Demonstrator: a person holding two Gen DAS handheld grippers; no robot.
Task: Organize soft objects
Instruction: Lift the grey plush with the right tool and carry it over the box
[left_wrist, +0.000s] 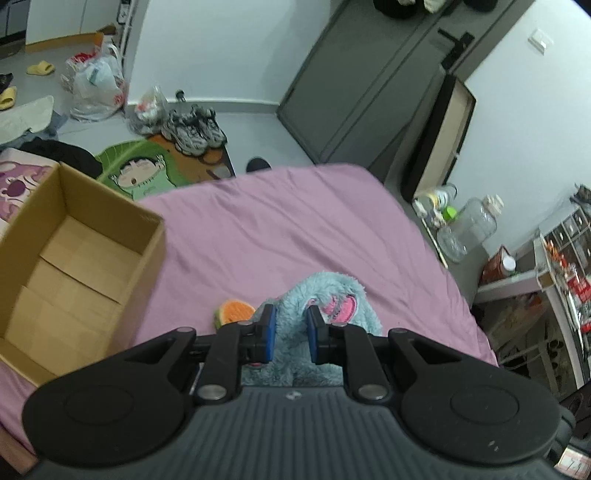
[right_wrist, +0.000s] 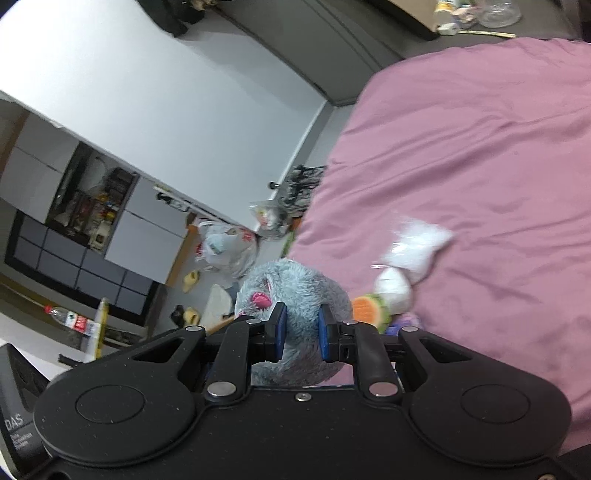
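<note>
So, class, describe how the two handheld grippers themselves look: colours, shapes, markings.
Left gripper: black linkage arms with silver pivot bolts, blue finger pads, round black side discs, ribbed grey body. Right gripper: the same build, but with a smooth black body.

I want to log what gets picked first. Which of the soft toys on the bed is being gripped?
The fluffy blue plush, clamped by both the left gripper and right gripper. The orange slice toy and white plush lie untouched beside it.
</note>
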